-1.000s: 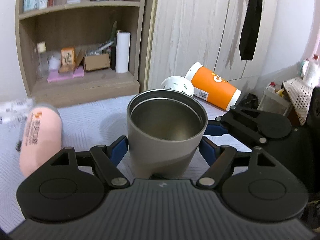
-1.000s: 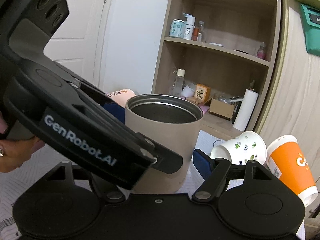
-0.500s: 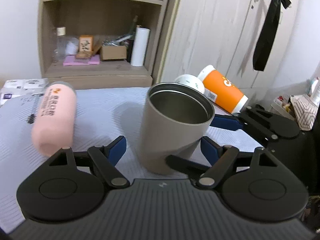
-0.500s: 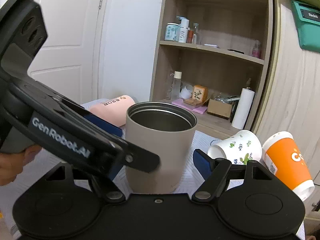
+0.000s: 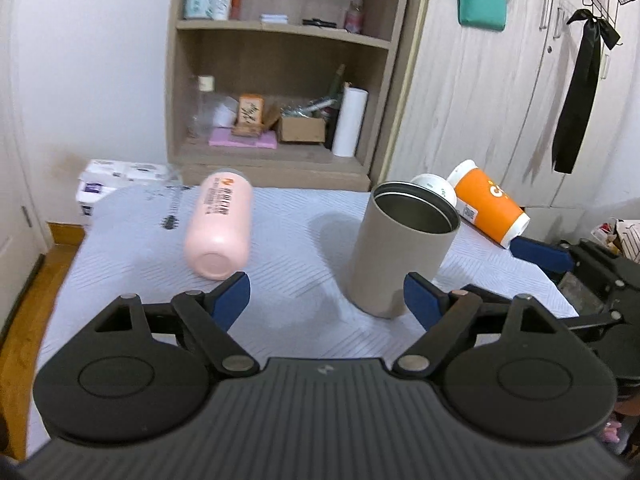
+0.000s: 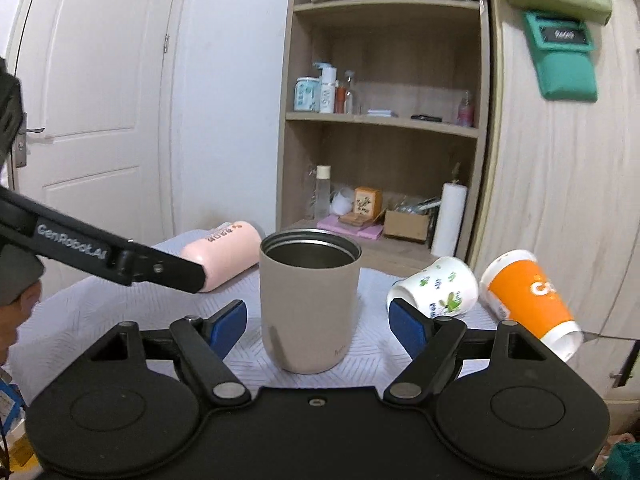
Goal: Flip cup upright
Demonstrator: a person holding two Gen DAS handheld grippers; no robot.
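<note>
A grey steel-lined cup [image 5: 402, 246] stands upright on the white tablecloth, mouth up; it also shows in the right wrist view [image 6: 308, 300]. My left gripper [image 5: 327, 298] is open and empty, pulled back to the left of the cup. My right gripper [image 6: 318, 322] is open and empty, its blue pads on either side of the cup with gaps, not touching. A pink bottle [image 5: 220, 226], a white patterned cup [image 6: 434, 290] and an orange paper cup [image 6: 528, 294] lie on their sides.
A wooden shelf unit [image 5: 276, 80] with bottles and boxes stands behind the table [image 5: 304, 208]. A wardrobe [image 5: 500, 100] is at the right, a white door [image 6: 92, 120] at the left. Tissue packs [image 5: 120, 180] sit by the table's far left.
Both grippers have let go of the grey cup and drawn back and up. The left gripper has shifted left, so the cup now stands to the right of its fingers.
</note>
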